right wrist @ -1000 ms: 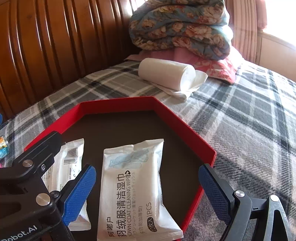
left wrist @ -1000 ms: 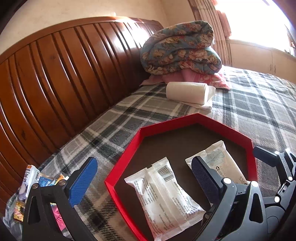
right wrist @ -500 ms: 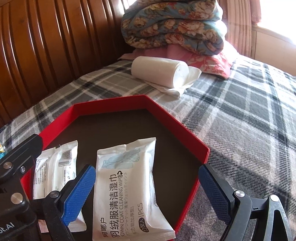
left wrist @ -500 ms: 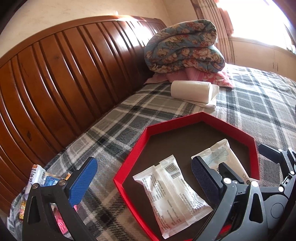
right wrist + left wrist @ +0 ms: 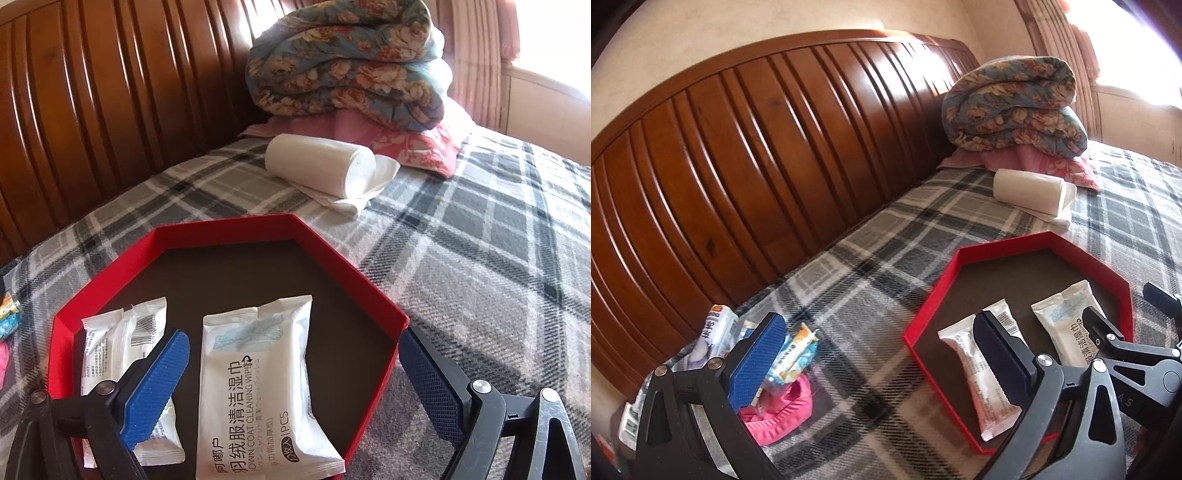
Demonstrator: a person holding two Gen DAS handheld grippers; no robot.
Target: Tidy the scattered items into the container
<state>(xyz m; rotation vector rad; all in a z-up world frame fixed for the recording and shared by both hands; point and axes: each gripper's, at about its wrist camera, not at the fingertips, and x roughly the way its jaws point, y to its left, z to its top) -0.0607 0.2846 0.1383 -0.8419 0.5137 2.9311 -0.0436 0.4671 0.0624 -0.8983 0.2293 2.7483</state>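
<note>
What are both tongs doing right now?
Left tongs: open, holding nothing.
Right tongs: open, holding nothing, above the red tray.

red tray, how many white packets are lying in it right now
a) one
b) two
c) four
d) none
b: the right wrist view shows two white packets lying side by side on the dark floor of the red tray, a barcode packet on the left and a larger wipes packet printed with Chinese text on the right.
</note>
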